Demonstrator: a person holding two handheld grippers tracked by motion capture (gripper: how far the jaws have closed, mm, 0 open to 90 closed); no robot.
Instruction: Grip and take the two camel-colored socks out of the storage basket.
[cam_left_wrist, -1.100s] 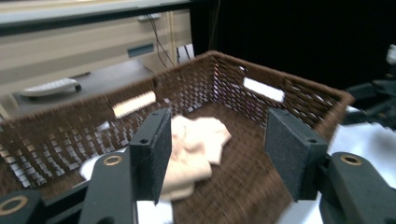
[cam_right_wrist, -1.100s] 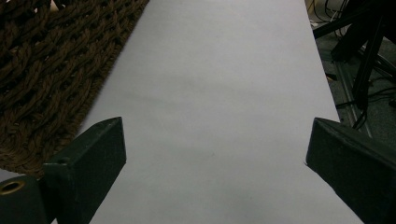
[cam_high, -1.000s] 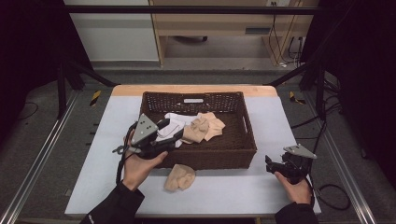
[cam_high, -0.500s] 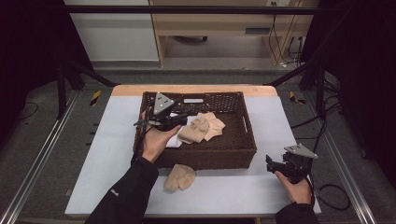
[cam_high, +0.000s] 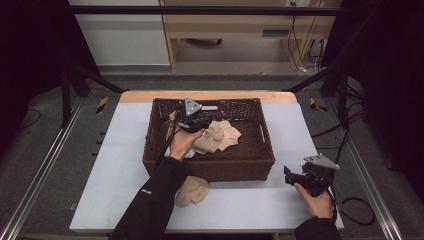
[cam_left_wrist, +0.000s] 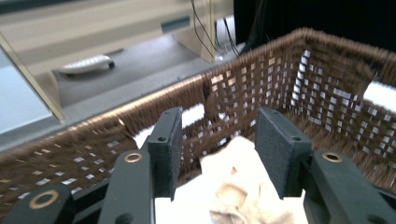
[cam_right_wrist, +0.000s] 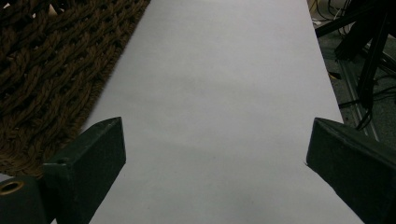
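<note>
Nearest me, at the front right corner of the pale worktop (cam_high: 240, 210), the person's right hand (cam_high: 316, 201) holds the right hand-held gripper (cam_high: 289, 175) low over the surface, pointing toward the basket's right end. In the right gripper view its jaws stand wide apart with nothing between them, bare worktop running ahead and the basket's woven wall (cam_right_wrist: 51, 60) along the left.

At the front left, just in front of the basket, a small beige cloth bundle (cam_high: 194, 191) lies on the worktop, partly covered by the person's dark left sleeve (cam_high: 150, 205).

That sleeve reaches forward over the near rim of the brown wicker basket (cam_high: 260, 150), which sits in the middle of the worktop. Inside, the left hand (cam_high: 182, 142) carries the left hand-held gripper (cam_high: 200, 122) over the left half of the basket, its grey three-cornered plate on top. In the left gripper view its jaws are partly open and grip nothing; between and beyond them lies a crumpled beige cloth (cam_left_wrist: 238, 186) on something white (cam_left_wrist: 187, 205), with the basket's far wall (cam_left_wrist: 280, 88) behind.

From above, that beige cloth (cam_high: 220, 136) rests near the basket's centre, just right of the gripper, with a white cloth (cam_high: 176, 150) showing beside the hand.

Beyond the worktop stands a light wooden cabinet (cam_high: 230, 25).
</note>
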